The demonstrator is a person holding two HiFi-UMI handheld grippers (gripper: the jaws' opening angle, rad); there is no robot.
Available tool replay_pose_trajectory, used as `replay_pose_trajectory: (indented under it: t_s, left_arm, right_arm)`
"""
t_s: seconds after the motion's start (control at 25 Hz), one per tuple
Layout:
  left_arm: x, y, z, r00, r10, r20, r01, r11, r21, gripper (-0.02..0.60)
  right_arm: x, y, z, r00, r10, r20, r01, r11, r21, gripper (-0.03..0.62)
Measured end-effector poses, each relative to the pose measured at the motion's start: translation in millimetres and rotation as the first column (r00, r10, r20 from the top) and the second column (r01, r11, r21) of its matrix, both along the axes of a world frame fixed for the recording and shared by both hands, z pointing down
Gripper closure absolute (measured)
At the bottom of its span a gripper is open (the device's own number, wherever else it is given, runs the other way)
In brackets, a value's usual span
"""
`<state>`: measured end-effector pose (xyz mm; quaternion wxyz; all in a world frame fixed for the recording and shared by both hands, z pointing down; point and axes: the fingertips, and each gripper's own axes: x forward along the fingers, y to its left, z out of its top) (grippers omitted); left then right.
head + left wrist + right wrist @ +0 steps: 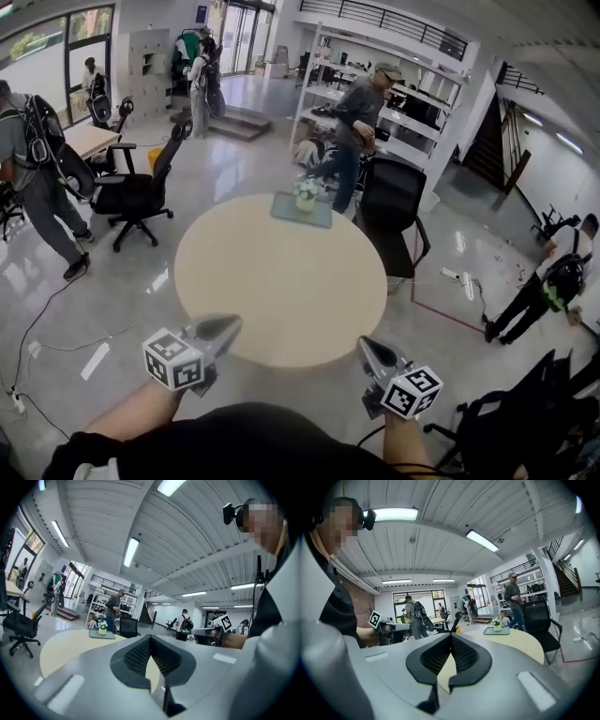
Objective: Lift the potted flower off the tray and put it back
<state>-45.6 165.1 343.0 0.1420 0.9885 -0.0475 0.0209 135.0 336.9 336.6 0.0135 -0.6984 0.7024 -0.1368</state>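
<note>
Tools nearest, both short of the near rim of the counter point(281, 281). Left tool point(231, 323) off the near-left rim: smooth grey tapered shells, jaws together, tips meeting in a point, nothing between them. Dark inner pads point(138, 656) ribbed like fine mesh, with a narrow gap only below the tips. Behind it, sharp-cornered black-and-white marker cube point(173, 359). Right tool point(367, 347) off the near-right rim, the same grey wedge shape, jaws likewise pressed together and empty, second marker cube point(412, 392) behind.

Next, the counter itself: round, matte, pale beige top, bare across the middle. At the far rim, flat rectangular tray point(286, 214), dull grey-green, lying on the top. Upright on the tray, potted flower point(306, 194): small pale rounded pot, tuft of white blooms and green leaves. Well apart from both tools, the whole counter top between.

Just beyond the far-right rim, black office chair point(394, 199) with a broad curved back. Beyond the far rim, person point(361, 117) in a cap and grey top, standing. Left of the counter, another black wheeled chair point(141, 192) on the glossy grey floor point(225, 169). Farthest past the far rim, white open shelving point(412, 94).
</note>
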Motion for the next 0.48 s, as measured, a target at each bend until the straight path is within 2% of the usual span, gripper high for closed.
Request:
replay_pose_trajectory:
  t_s: [0.24,0.48]
  left_arm:
    - [58,5,-1,1.000,-0.004,0.019,0.004,1.000,0.010,0.583]
    - [89,-9,1,1.000,0.002,0.031,-0.002,1.000,-0.001,0.583]
  right_arm:
    - [58,-2,6,0.999,-0.017,0.029,0.017,1.000,0.002,0.579]
    - [86,-14,8,0.999,-0.017,0.034,0.018,1.000,-0.011,0.579]
